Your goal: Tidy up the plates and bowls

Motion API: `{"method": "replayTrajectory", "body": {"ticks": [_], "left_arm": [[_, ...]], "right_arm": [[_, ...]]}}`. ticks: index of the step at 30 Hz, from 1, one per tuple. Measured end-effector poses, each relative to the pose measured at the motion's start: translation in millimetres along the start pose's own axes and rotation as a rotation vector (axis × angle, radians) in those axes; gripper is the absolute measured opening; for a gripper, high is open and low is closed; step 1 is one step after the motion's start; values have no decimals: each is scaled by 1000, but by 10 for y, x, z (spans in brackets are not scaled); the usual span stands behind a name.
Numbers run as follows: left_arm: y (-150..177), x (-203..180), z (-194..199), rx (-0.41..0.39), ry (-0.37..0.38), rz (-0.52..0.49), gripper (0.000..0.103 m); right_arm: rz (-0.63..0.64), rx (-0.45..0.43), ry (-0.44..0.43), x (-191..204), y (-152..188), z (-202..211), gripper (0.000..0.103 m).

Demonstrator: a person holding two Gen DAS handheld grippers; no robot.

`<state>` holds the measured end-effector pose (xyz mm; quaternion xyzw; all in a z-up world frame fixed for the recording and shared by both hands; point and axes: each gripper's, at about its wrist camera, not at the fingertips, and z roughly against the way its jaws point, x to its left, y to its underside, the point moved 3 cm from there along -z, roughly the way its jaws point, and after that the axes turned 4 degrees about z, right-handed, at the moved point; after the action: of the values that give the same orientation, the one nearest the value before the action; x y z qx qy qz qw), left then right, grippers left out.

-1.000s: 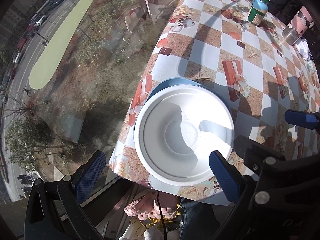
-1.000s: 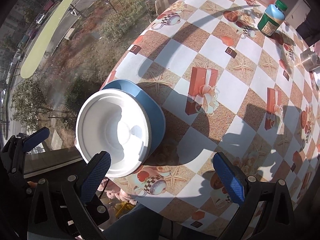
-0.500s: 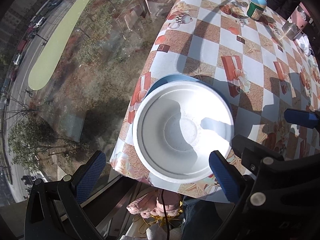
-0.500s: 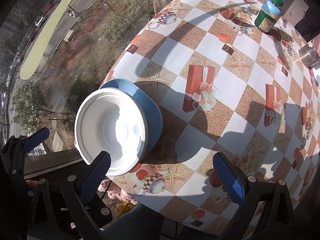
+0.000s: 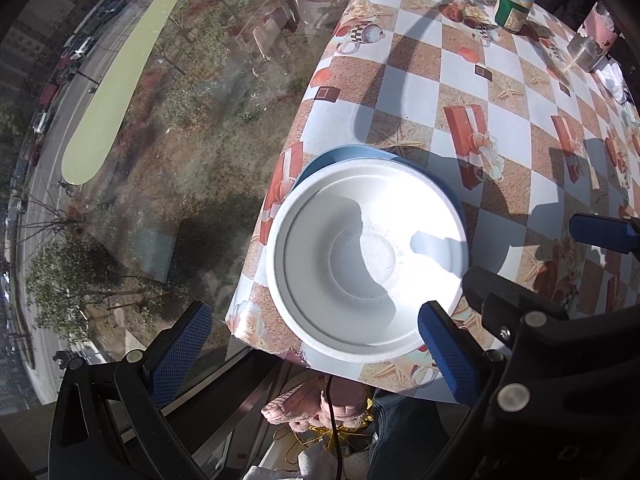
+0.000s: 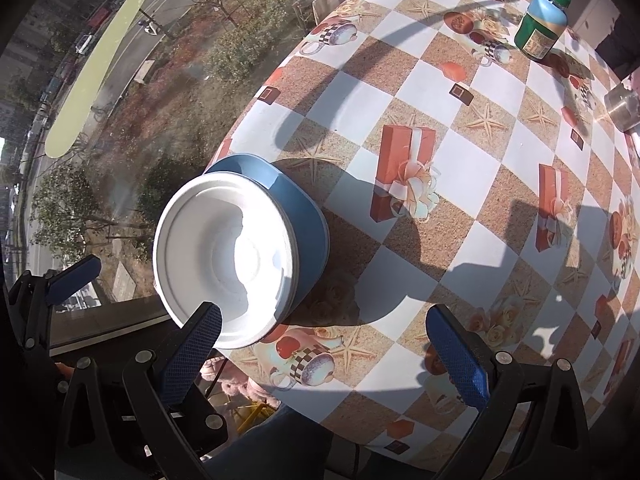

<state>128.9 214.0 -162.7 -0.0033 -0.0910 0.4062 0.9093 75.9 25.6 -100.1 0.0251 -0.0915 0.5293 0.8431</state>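
Observation:
A white foam bowl (image 5: 366,260) sits nested in a blue bowl (image 5: 344,156) at the near left corner of the table; both also show in the right wrist view, the white bowl (image 6: 226,260) inside the blue bowl (image 6: 308,224). My left gripper (image 5: 312,344) is open and empty, just short of the white bowl, its right finger by the near rim. My right gripper (image 6: 324,348) is open and empty, above the table to the right of the bowls, its left finger close to the white bowl's near rim.
The table (image 6: 472,148) has a checkered cloth and ends beside a window on the left. A green bottle (image 6: 540,28) and a metal cup (image 6: 622,106) stand at the far end. The right gripper's finger shows in the left wrist view (image 5: 600,232).
Both grippers have drawn a little nearer to the bowls. The bowls have not moved and both jaws stay open.

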Motion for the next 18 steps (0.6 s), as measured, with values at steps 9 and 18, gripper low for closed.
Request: {"method": "replayTrajectory", "body": {"ticks": [9,18], "left_arm": [[36,-18,6,16,-25,-1,103],[18,-67,62,-17,-41,14,103]], "right_arm": [[5,1,-23,-10,12,-8,103],[5,-3,-35,-88,45,32,103]]}}
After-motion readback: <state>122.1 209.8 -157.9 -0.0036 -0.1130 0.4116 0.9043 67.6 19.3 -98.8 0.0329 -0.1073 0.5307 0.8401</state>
